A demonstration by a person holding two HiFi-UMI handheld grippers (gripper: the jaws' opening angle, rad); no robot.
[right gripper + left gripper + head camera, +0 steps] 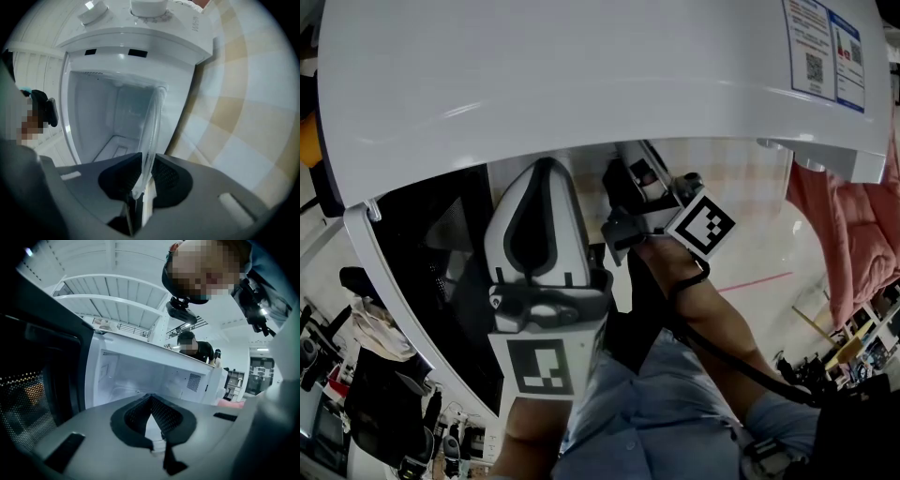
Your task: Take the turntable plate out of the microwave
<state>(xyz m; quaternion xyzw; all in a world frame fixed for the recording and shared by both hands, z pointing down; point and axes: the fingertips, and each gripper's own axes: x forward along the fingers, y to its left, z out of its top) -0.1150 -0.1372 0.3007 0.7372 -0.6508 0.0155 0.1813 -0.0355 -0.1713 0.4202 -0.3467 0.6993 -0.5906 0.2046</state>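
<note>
Right gripper view: the right gripper (148, 161) clamps the turntable plate (154, 117) edge-on, pointing into the microwave (136, 44).

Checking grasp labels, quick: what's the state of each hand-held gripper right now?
Left hand-held gripper: closed, nothing between its jaws.
Right hand-held gripper: closed on the edge of the glass plate.

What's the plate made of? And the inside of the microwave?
The plate looks like clear glass, smooth and shiny: you can see through it and its rim glints. The microwave looks like white painted metal inside, smooth with a soft sheen, though it might be plastic.
</note>
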